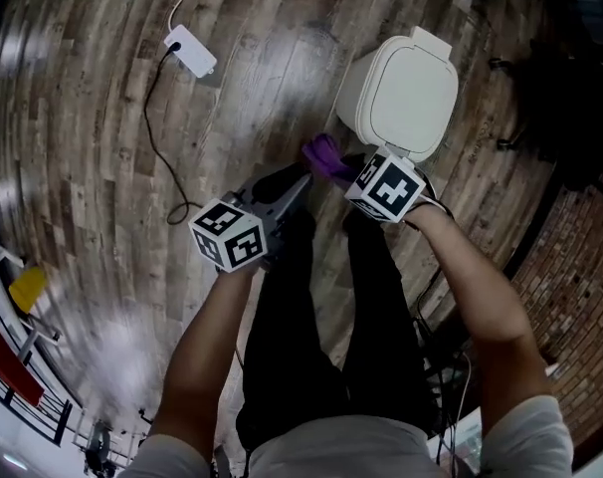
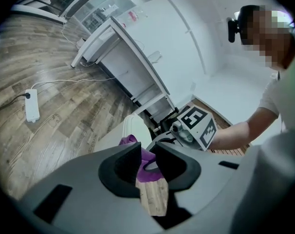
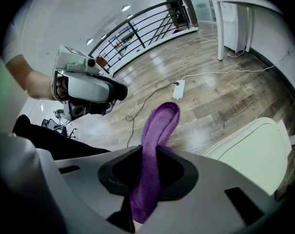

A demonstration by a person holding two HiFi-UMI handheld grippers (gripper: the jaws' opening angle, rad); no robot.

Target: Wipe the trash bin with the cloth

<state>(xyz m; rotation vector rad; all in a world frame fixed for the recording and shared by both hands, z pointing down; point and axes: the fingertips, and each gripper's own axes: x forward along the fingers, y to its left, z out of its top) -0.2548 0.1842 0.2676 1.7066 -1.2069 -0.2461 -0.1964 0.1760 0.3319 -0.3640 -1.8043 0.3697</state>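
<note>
Right tool (image 3: 147, 165) pinches the cloth (image 3: 159, 123); left tool (image 2: 147, 161) is slightly spread, with nothing in it. Bin (image 1: 411, 93) stands on the floor just beyond. I fear the thinly held cloth could slip out once I drag it across the bin.

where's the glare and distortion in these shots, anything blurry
Head view: fisheye bows the floor planks, with white glare at lower left. Left gripper view: dark round vignette, the white wall washed out, a mosaic patch at upper right. Right gripper view: the cloth is sharp, pale sheen streaks the floor.
</note>
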